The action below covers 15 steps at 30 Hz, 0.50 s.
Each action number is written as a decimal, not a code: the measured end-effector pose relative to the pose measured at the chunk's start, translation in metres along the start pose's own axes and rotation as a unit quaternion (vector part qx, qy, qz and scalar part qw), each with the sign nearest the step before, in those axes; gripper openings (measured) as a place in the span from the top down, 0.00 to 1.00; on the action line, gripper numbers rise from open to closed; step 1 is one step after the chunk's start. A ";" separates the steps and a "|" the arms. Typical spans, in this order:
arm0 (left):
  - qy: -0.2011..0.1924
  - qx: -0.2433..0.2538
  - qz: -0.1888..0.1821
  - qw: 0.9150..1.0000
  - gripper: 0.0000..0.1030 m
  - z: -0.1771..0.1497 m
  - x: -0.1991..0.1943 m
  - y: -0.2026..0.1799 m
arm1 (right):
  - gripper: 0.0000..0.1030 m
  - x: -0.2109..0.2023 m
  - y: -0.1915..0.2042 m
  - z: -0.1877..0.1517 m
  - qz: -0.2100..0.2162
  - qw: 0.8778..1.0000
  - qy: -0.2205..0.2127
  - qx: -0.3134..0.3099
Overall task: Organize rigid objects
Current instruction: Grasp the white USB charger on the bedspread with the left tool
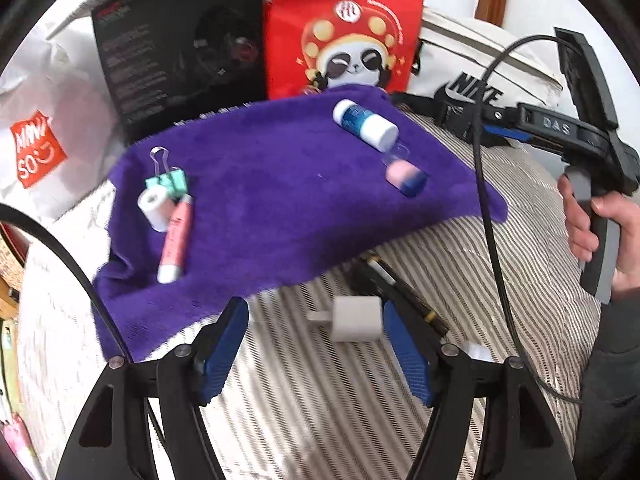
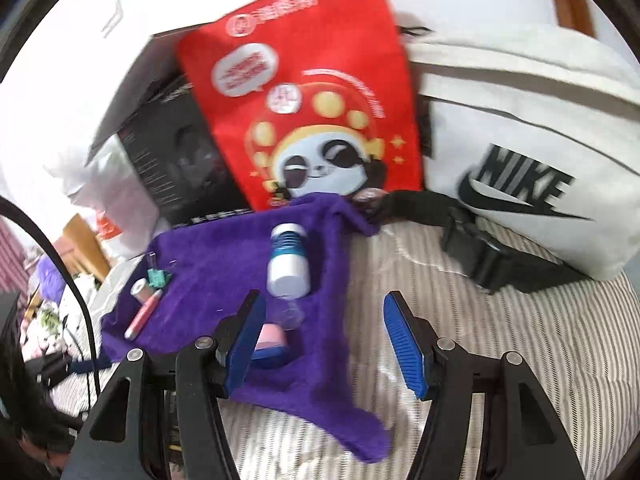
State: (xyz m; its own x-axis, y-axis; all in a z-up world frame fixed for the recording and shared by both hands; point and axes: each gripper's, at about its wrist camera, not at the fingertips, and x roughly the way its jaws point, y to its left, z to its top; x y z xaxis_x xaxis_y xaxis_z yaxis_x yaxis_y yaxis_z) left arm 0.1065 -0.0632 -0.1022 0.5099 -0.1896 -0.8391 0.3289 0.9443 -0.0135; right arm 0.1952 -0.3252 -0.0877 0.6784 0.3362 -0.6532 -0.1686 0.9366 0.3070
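Observation:
A purple cloth (image 1: 272, 200) (image 2: 224, 272) lies on the striped bed. On it are a blue-and-white bottle (image 1: 365, 124) (image 2: 289, 260), a pink-and-blue sand timer (image 1: 406, 176) (image 2: 272, 340), a green binder clip (image 1: 170, 182) (image 2: 157, 277), a small white roll (image 1: 154, 206) and a pink tube (image 1: 176, 240) (image 2: 144, 314). My left gripper (image 1: 316, 348) is open, with a white charger plug (image 1: 356, 319) lying between its fingertips on the bed. A black pen (image 1: 400, 292) lies behind the plug. My right gripper (image 2: 324, 340) is open and empty above the cloth's right edge; it also shows in the left wrist view (image 1: 560, 128).
A black box (image 1: 180, 48), a red panda bag (image 1: 344, 28) (image 2: 304, 104) and a white Nike bag (image 2: 520, 152) (image 1: 472, 80) stand behind the cloth. A white Miniso bag (image 1: 40, 128) is at the left. Striped bedding (image 1: 320, 420) spreads in front.

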 end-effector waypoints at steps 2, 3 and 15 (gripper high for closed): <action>0.007 0.008 0.008 1.000 0.33 -0.002 0.005 -0.005 | 0.41 0.004 -0.008 0.000 -0.008 1.000 0.006 0.011; 0.012 0.013 0.011 1.000 0.33 -0.004 0.008 -0.008 | 0.41 0.005 -0.011 0.000 -0.012 1.000 0.008 0.016; 0.038 0.005 0.029 0.999 0.35 -0.010 0.035 -0.011 | 0.41 0.002 -0.008 -0.004 -0.013 1.000 0.012 0.000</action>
State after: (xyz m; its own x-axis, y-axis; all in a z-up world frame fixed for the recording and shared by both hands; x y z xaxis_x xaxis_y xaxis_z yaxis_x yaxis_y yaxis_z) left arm 0.1131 -0.0774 -0.1370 0.4666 -0.1135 -0.8771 0.3091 0.9501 0.0415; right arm 0.1951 -0.3321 -0.0940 0.6660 0.3131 -0.6770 -0.1507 0.9454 0.2890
